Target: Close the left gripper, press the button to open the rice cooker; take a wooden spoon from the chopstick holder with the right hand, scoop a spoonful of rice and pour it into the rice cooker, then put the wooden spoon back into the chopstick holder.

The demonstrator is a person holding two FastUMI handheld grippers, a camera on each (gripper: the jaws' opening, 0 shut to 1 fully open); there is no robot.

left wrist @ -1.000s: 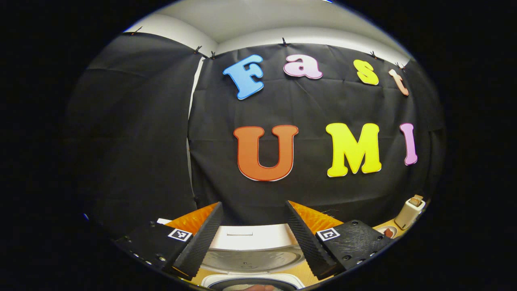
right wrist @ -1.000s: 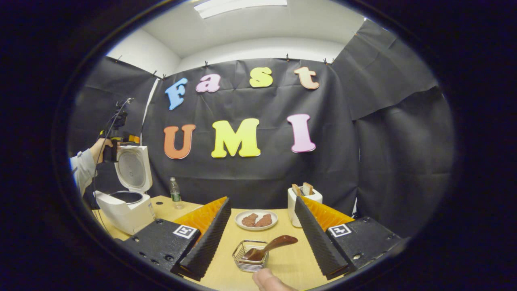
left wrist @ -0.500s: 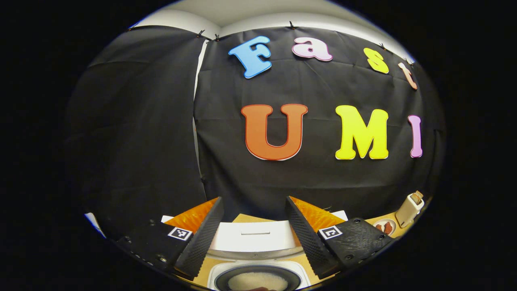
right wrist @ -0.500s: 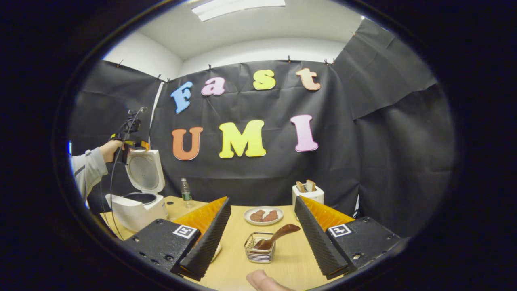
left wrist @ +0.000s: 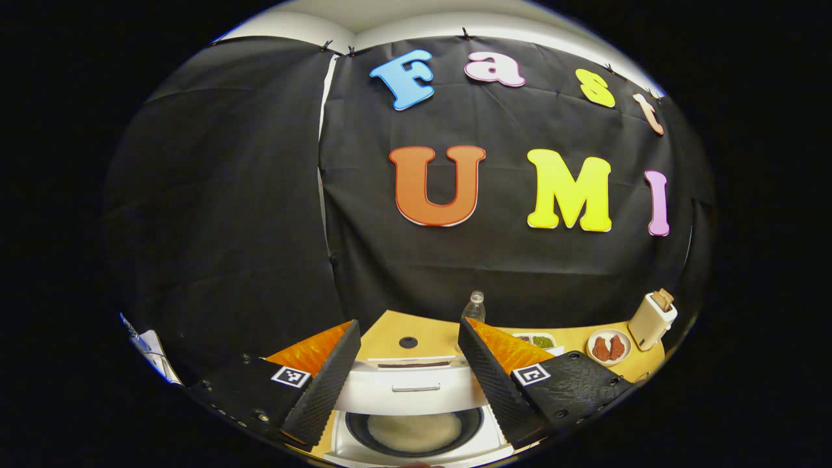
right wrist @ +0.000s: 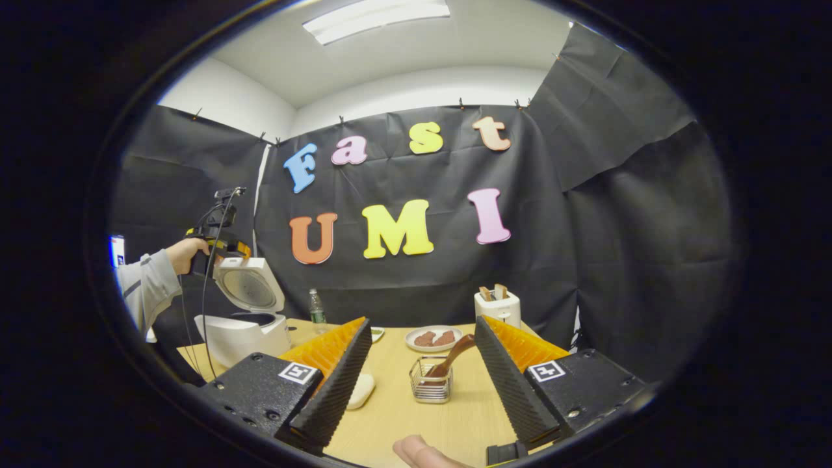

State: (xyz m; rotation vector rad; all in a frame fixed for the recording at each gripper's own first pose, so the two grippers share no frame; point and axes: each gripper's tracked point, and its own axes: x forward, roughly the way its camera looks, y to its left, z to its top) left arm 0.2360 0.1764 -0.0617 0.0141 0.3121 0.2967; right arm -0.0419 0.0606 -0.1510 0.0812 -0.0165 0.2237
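Right, the cooker (right wrist: 244, 325) stands open at the left end of the tabletop (right wrist: 416, 409), lid (right wrist: 250, 286) tipped back, so the button step looks done. From the left gripper view the pot (left wrist: 413, 432) sits straight below the left gripper (left wrist: 409, 380), pale rice showing inside, and those jaws stand apart with nothing between them. Over in the right gripper view that left gripper is up by the lid's top edge, gripped by a hand (right wrist: 185, 250) in a grey sleeve.

So the step in hand is fetching the spoon. The right gripper (right wrist: 422, 377) hovers above the tabletop, jaws wide and empty, and between them, farther off, sits the wire holder (right wrist: 431, 385) with the spoon (right wrist: 452, 354) leaning in it, handle up and tilted right. A plate (right wrist: 432, 338) and a toaster (right wrist: 497, 305) stand behind it.

Next move, I'd say: drive the right gripper forward and down, line the jaws across that slanted handle, and close high on it so the light holder doesn't tip or drag along.
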